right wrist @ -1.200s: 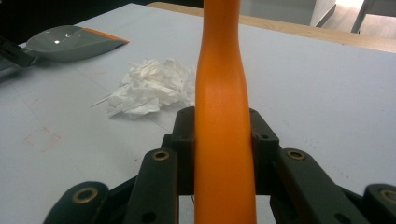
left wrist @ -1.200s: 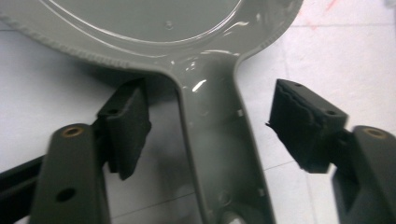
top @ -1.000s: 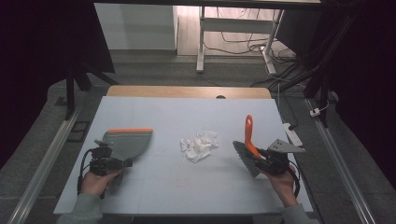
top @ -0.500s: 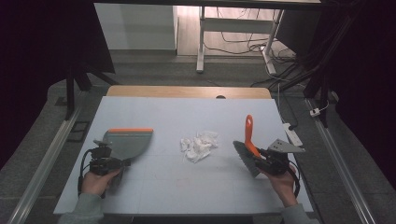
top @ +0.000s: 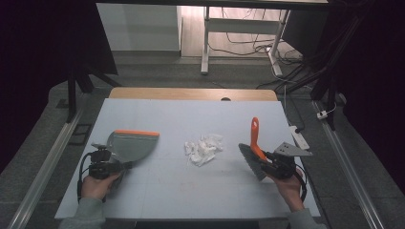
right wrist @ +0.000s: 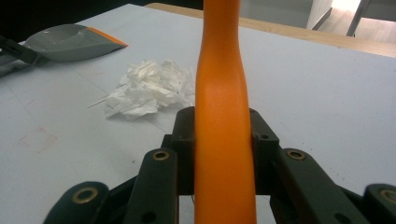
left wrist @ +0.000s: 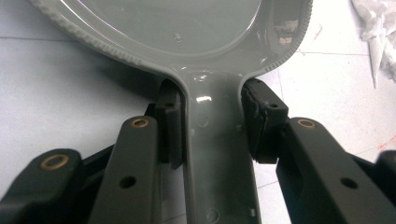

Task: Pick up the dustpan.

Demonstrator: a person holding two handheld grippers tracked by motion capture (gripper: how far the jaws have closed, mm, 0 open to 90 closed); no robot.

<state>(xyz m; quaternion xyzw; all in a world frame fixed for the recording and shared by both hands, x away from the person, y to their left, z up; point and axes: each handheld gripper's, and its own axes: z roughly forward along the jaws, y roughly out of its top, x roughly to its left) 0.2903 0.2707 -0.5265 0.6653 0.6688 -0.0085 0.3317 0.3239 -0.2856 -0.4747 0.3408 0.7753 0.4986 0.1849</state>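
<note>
A grey dustpan (top: 130,145) with an orange lip lies flat at the table's left. My left gripper (top: 111,167) is shut on its handle; in the left gripper view both pads (left wrist: 172,122) press the grey handle (left wrist: 215,140). A pile of crumpled white paper scraps (top: 203,149) sits mid-table, also seen in the right gripper view (right wrist: 148,88). At the right, my right gripper (top: 270,164) is shut on the orange handle (right wrist: 223,121) of a hand brush (top: 254,151), whose grey bristles rest toward the table and point at the scraps.
The pale blue mat (top: 191,195) covers the table, with a wooden strip (top: 191,93) at its far edge. Beyond stand a white desk frame (top: 206,43), cables on the floor and black stands. A power strip (top: 299,138) lies off the right edge.
</note>
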